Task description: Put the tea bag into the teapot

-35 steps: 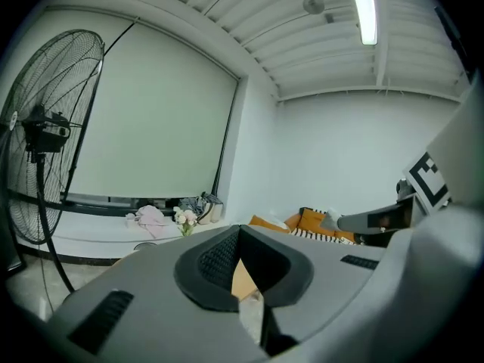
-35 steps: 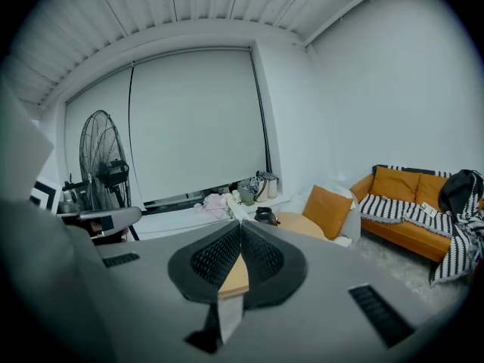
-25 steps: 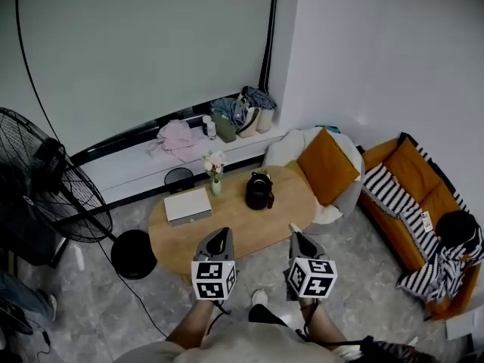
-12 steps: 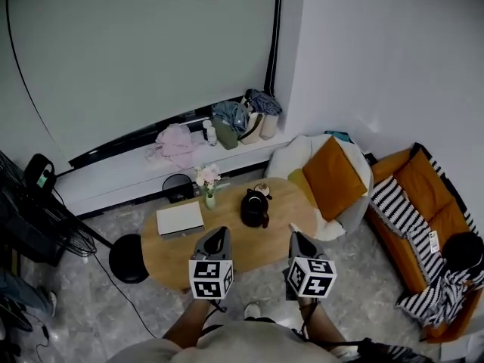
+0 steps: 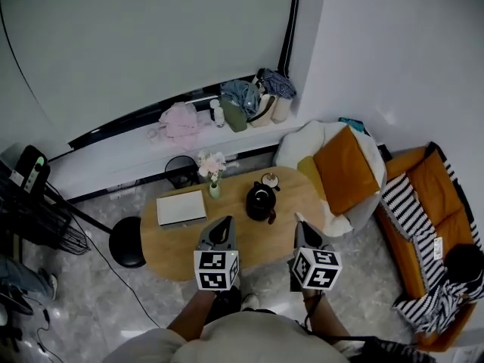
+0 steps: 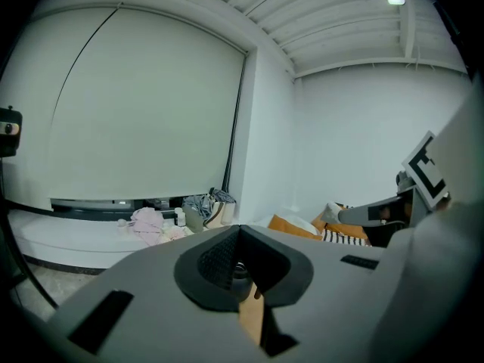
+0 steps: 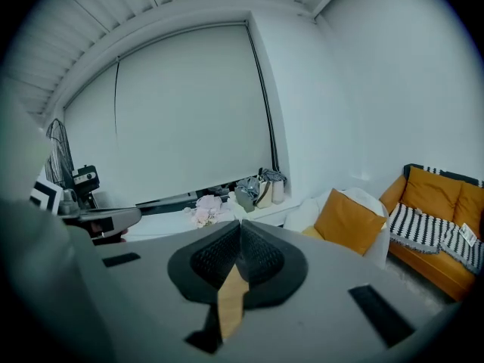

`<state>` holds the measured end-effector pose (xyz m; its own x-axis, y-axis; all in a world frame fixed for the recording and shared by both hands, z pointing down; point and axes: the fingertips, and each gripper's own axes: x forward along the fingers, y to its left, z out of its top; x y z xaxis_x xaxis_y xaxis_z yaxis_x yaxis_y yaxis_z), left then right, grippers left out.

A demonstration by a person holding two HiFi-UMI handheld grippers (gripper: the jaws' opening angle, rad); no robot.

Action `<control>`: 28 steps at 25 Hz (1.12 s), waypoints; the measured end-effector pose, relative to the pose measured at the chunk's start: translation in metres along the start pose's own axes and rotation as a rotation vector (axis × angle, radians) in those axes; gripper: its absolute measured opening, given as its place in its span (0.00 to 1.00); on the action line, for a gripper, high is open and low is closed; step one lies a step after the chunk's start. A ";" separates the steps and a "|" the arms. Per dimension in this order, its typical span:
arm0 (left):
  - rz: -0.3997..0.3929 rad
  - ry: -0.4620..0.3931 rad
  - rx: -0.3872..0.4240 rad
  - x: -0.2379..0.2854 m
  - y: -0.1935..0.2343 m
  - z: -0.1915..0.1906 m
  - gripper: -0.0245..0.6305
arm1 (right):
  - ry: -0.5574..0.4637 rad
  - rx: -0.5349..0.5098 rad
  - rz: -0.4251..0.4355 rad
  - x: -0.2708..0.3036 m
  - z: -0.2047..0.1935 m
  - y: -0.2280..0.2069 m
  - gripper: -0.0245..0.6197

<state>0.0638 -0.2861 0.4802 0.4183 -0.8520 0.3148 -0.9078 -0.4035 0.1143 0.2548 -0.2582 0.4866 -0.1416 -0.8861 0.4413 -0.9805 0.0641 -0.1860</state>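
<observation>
A black teapot stands on the oval wooden table, right of its middle. Just behind it sits a small round white-rimmed thing; I cannot tell whether it is the tea bag. My left gripper and right gripper are held side by side over the table's near edge, both pointing at the teapot and short of it. In the left gripper view the left gripper has its jaws pressed together, empty. The right gripper in its own view is likewise shut on nothing.
A white flat box lies on the table's left part, with a small vase of flowers behind it. A black stool stands at the left, a white chair with an orange cushion at the right, and an orange sofa beyond.
The head view has swung right and nearer the table: the big fan has slid out at the left. Both grippers stay shut, side by side, now over the table's near edge.
</observation>
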 end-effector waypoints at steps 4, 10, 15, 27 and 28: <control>-0.013 0.002 -0.006 0.017 0.005 0.003 0.04 | 0.020 -0.033 -0.008 0.013 0.003 -0.002 0.09; -0.020 0.020 0.003 0.034 0.016 0.000 0.04 | 0.048 -0.014 -0.008 0.037 -0.005 0.006 0.09; -0.015 0.058 -0.004 0.047 0.020 -0.015 0.04 | 0.086 -0.013 0.003 0.052 -0.016 0.008 0.09; -0.050 0.203 -0.006 0.081 0.031 -0.092 0.04 | 0.220 0.024 -0.012 0.097 -0.093 0.008 0.09; -0.054 0.219 -0.007 0.084 0.032 -0.101 0.04 | 0.232 0.026 -0.016 0.101 -0.100 0.007 0.09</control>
<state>0.0668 -0.3366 0.6056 0.4502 -0.7366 0.5047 -0.8850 -0.4433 0.1425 0.2200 -0.3014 0.6180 -0.1568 -0.7577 0.6334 -0.9793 0.0364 -0.1989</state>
